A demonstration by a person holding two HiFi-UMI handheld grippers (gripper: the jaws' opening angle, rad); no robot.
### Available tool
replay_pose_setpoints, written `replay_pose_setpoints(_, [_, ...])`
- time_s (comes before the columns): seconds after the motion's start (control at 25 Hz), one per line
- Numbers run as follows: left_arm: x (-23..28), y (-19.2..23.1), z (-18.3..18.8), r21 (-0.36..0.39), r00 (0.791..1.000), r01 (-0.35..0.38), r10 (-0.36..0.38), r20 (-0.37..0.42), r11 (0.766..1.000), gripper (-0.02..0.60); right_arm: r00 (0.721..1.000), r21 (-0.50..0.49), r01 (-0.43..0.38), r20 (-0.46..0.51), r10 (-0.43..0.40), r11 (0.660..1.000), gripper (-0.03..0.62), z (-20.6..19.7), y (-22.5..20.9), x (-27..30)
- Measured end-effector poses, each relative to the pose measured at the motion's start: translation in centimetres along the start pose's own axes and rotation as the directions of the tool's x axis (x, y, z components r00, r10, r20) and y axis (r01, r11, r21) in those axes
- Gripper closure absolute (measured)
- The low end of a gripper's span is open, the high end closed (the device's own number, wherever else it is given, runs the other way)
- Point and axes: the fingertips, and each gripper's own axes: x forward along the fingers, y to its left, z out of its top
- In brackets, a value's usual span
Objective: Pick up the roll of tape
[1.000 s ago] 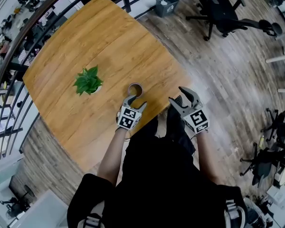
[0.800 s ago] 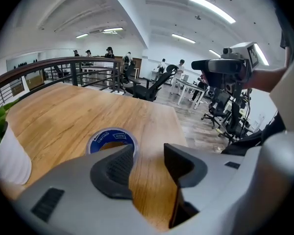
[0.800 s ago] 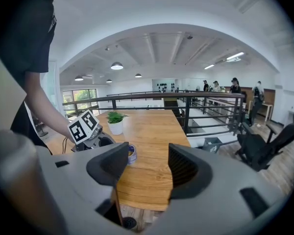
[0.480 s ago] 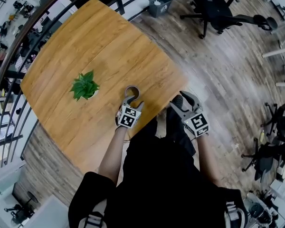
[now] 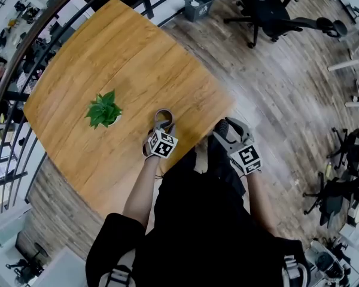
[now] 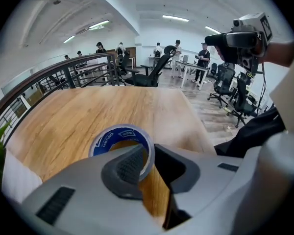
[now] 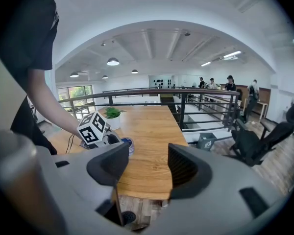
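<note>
The roll of tape [image 6: 107,140] lies flat on the wooden tabletop [image 5: 119,52], to the right of the potted plant [image 5: 105,108] in the head view. The left gripper [image 5: 162,124] tilts down onto it. Its fingers have just been closing and now pinch the roll's wall, one inside the hole, one outside. The right gripper [image 7: 147,165], farther right of the plant and beyond the tabletop's edge, holds its fingers wide apart with nothing between them

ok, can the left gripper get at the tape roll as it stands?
Likely yes: the left gripper straddles the wall of the roll of tape, one jaw in the core, one outside; the jaws have just been closing on it. Nothing blocks it; the plant stands clear.
</note>
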Motion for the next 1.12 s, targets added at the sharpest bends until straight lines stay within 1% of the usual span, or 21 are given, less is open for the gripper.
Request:
replay_pose_setpoints(0.12, [0.2,0.0,0.0,0.009,1.000,0.003,-0.003,-0.002,1.000,0.501,1.000,-0.003,-0.004,-0.002,0.004,1.000,0.335,0.5,0.0,0.0])
replay_pose_setpoints(0.24, [0.3,-0.2,0.1,0.008,1.000,0.023,-0.023,-0.006,1.000,0.518,1.000,-0.006,-0.004,0.007,0.004,1.000,0.336,0.7,0.0,0.1])
replay_pose_setpoints(0.4, [0.3,-0.3,0.1,0.001,0.999,0.032,-0.032,-0.012,0.999,0.520,1.000,-0.039,-0.004,0.022,0.005,0.999,0.353,1.5,0.5,-0.2])
replay_pose_setpoints(0.52, [0.1,-0.4,0.1,0.003,0.999,0.032,-0.032,-0.010,0.999,0.522,0.999,-0.038,0.000,0.032,0.001,0.999,0.347,1.6,0.3,0.0])
replay_pose_setpoints(0.8, [-1.0,-0.7,0.1,-0.037,0.999,0.047,-0.046,0.014,0.998,0.522,0.999,-0.055,-0.006,0.039,0.008,0.998,0.342,2.4,0.2,0.3])
replay_pose_setpoints(0.96, [-2.0,-0.4,0.6,-0.059,0.999,0.034,-0.031,0.045,0.998,0.522,0.999,-0.057,-0.018,0.046,0.021,0.998,0.333,2.6,0.3,0.6])
replay_pose_setpoints(1.12, [-3.3,0.2,1.1,-0.102,0.996,0.011,-0.002,0.087,0.995,0.522,0.998,-0.066,-0.026,0.062,0.030,0.997,0.335,3.4,0.6,1.0])
